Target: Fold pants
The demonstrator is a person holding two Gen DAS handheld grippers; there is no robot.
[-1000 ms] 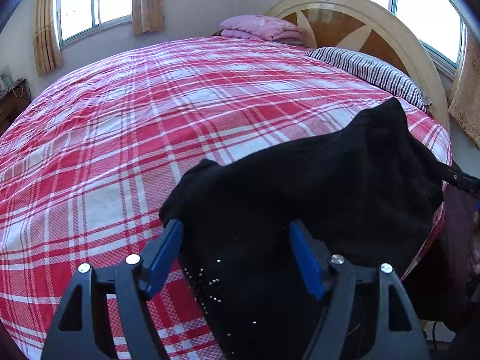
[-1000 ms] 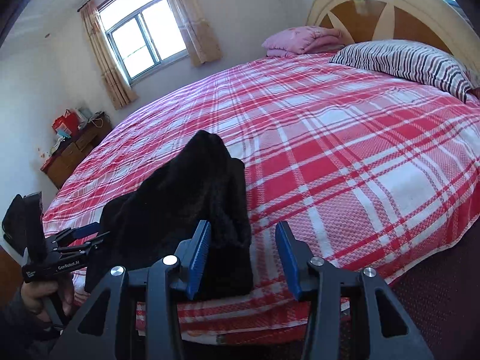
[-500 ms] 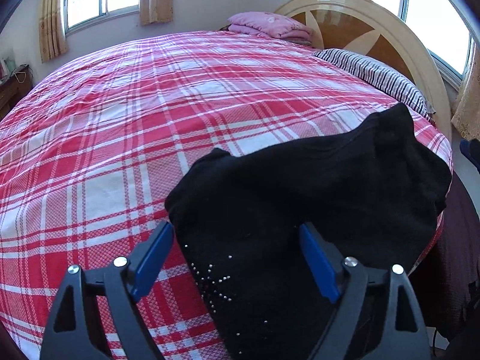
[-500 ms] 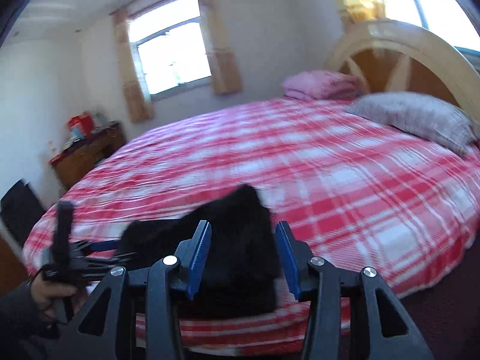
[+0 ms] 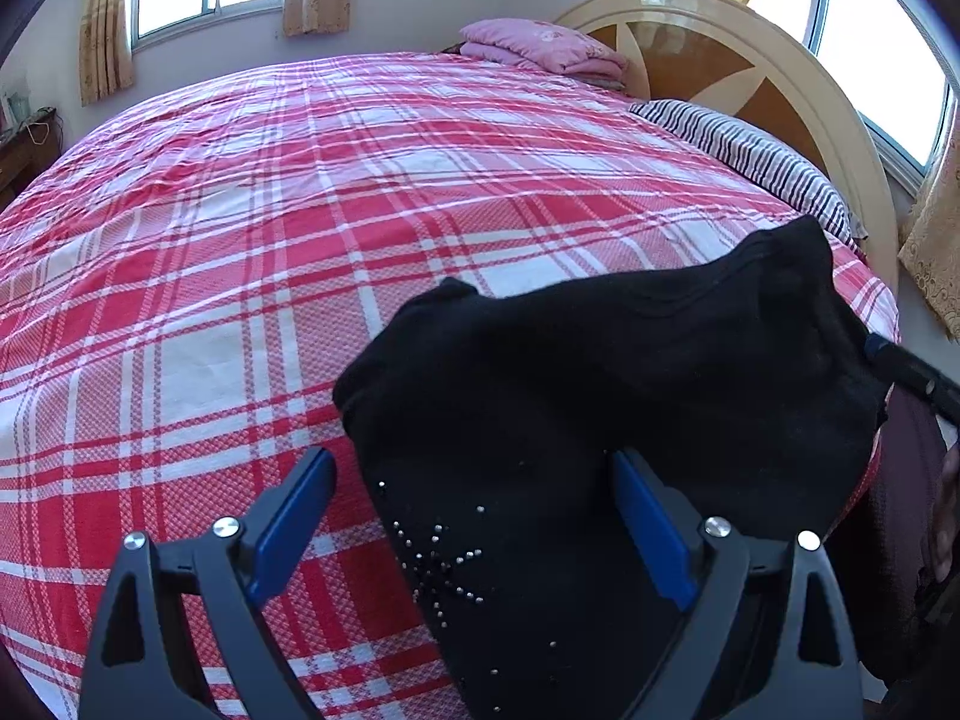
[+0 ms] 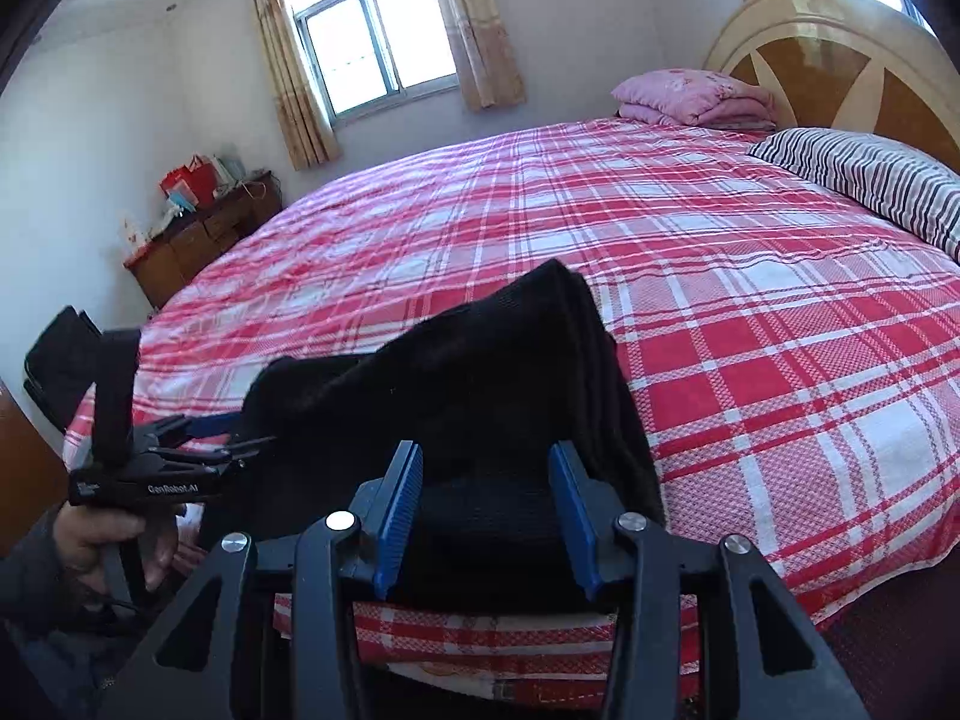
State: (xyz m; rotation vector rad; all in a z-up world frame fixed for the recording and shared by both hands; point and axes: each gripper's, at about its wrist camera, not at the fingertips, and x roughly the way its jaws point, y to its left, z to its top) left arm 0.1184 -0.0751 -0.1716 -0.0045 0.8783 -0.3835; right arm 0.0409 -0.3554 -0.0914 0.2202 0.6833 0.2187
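Our left gripper (image 5: 474,516) has just been spreading its jaws and stands released over the pants (image 5: 600,396), pads clear of the cloth. Our right gripper (image 6: 486,510) sits half-parted around the near fold; we can't tell whether it pinches. The black pants lie bunched at the near edge of the plaid bed (image 6: 750,276).

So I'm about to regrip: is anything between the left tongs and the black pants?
Nothing visible. The left tongs have just opened, pads clear, directly over the black pants on the plaid bedspread.
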